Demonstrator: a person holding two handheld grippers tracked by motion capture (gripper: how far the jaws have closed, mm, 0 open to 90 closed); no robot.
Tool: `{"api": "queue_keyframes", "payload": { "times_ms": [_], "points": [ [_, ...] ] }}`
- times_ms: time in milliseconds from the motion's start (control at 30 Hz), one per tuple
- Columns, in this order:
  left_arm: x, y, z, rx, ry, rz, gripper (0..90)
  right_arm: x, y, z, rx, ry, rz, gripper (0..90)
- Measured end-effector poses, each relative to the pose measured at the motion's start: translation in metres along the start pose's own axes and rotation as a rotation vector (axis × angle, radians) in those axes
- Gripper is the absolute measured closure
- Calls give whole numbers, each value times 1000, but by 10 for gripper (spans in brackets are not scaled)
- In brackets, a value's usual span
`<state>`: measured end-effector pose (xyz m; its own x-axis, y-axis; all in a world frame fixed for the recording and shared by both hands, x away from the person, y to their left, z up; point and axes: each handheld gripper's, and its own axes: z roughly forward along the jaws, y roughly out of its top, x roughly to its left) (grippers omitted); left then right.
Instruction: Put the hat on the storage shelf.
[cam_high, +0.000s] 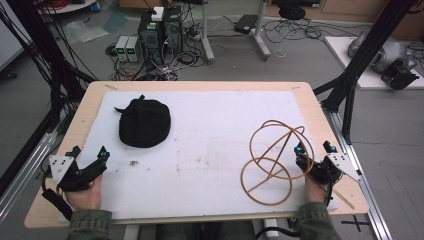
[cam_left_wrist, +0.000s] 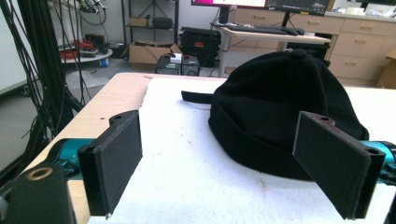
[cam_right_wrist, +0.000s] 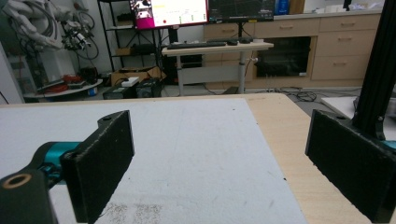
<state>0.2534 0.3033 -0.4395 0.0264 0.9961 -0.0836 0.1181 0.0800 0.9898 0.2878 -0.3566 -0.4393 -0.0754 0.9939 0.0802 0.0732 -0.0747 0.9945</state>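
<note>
Both hands are resting at the desk's (cam_high: 200, 86) near edge. Left gripper (cam_high: 90, 161) is standing wide open and holding nothing, facing the black cap (cam_high: 144, 122) lying toward the far left corner. Right gripper (cam_high: 314, 148) is gaping empty beside the wire hoop frame (cam_high: 272, 161) near the right edge.

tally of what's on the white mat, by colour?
Black: 1, the cap
Orange-tan: 1, the wire hoop frame
Total: 2

Both grippers, left and right, sit open at the mat's near edge, holding nothing.
</note>
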Motion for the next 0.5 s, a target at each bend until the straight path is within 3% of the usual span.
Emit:
{"api": "queue_keyframes", "payload": {
  "times_ms": [500],
  "points": [
    [-1, 0, 1, -2, 8, -18, 155, -1, -1, -1, 14, 4, 12, 70]
  ]
}}
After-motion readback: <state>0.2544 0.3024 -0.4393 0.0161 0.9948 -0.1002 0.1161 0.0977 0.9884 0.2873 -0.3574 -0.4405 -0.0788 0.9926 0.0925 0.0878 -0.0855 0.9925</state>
